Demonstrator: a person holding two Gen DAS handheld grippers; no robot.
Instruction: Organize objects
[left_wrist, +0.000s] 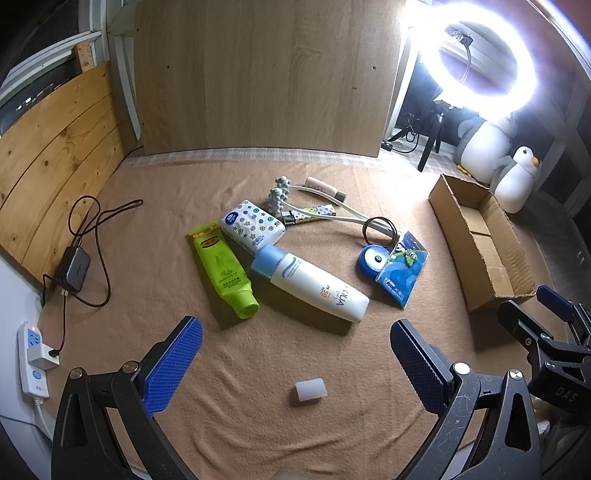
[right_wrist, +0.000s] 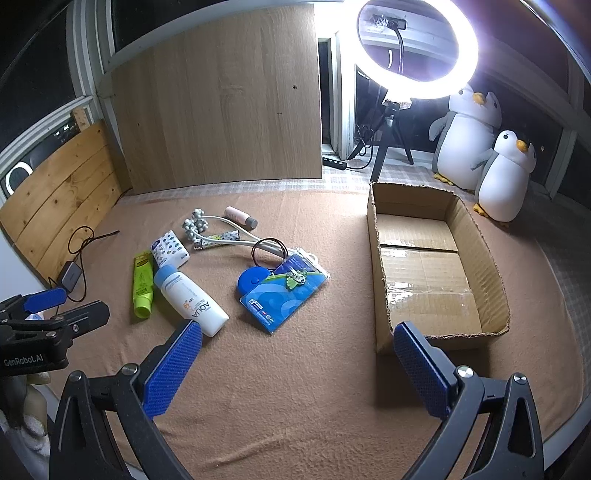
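The white bottle (left_wrist: 314, 281) with a pale blue cap is showing "AQUA" and an orange "50" on its side, and it is lying on the tan cloth (left_wrist: 258, 369) covering the tabletop, touching the lime-green tube (left_wrist: 221, 266), whose printing is too small to read. A star-patterned tissue pack (left_wrist: 253, 226) is sitting just behind them. The left tongs (left_wrist: 295, 363) are hanging wide open and holding nothing, with a small translucent cap (left_wrist: 311, 390) lying between their blue pads and the bottle just ahead. The right tongs (right_wrist: 297, 363) are also gaping open and empty; the open cardboard box (right_wrist: 476, 236) is lying ahead to their right, the blue packet (right_wrist: 282, 295) ahead to their left. "GenRobot.AI" is reading on the left tongs' body in the right wrist view.
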